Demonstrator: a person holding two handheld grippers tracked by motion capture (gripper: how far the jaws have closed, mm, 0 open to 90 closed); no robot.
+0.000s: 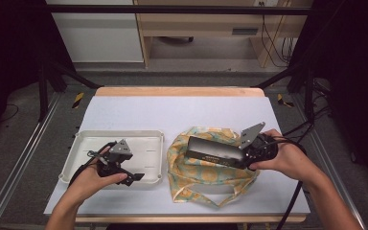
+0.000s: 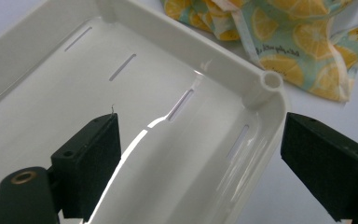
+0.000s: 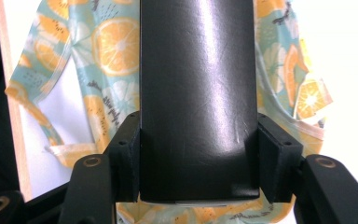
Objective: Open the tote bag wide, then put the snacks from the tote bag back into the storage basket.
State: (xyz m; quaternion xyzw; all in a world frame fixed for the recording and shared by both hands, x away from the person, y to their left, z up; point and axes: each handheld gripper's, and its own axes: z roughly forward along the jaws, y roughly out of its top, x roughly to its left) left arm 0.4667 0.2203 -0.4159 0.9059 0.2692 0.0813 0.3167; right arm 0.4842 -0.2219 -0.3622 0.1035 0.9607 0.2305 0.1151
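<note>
A long black box (image 1: 214, 151) hangs level above a lemon-print cloth bag (image 1: 206, 179) that lies crumpled on the table. My right gripper (image 1: 247, 154) is shut on the box's right end; in the right gripper view both pads press the black box (image 3: 196, 93) from its sides, with the bag (image 3: 98, 56) beneath. My left gripper (image 1: 135, 176) hovers open over the near right corner of a white tray (image 1: 86, 143). In the left gripper view its jaws stand wide apart with nothing between them, one over the tray (image 2: 135, 56) floor, the other past its rim.
The tray is shallow, with slots in its floor and a round post at its corner (image 2: 271, 80). A white mat (image 1: 182, 110) covers the wooden table. Dark metal frame rails run along both sides, and cables (image 1: 292, 139) trail off to the right.
</note>
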